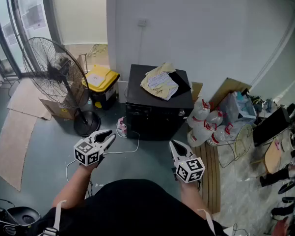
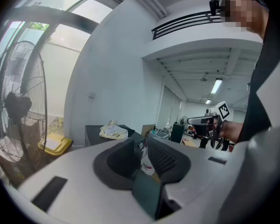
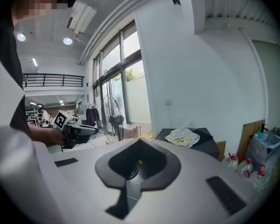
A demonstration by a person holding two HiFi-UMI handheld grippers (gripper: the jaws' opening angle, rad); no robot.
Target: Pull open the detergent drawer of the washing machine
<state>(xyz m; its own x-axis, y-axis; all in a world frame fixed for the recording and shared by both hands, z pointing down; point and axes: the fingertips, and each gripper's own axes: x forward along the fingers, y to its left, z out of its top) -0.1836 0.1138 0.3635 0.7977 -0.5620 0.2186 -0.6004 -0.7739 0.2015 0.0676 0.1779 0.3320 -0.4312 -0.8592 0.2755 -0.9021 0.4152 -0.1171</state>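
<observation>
The washing machine (image 1: pixel 157 113) is a low black box against the white wall, with crumpled cloths (image 1: pixel 160 81) on its lid. It also shows in the left gripper view as the black box (image 2: pixel 94 134) and in the right gripper view (image 3: pixel 210 144). I cannot make out its detergent drawer on the dark front. My left gripper (image 1: pixel 110 137) hovers over the floor short of the machine's left front corner, its jaws a narrow slit apart with nothing between them (image 2: pixel 142 148). My right gripper (image 1: pixel 173 144) hangs near the right front corner, shut and empty (image 3: pixel 139 142). Neither touches the machine.
A standing fan (image 1: pixel 54 77) and a yellow-lidded bin (image 1: pixel 103 82) are left of the machine. Several plastic bottles (image 1: pixel 206 124), a wire basket (image 1: pixel 241 141) and a wooden pallet (image 1: pixel 212 176) crowd the right. A white cable (image 1: pixel 123 150) trails on the floor in front.
</observation>
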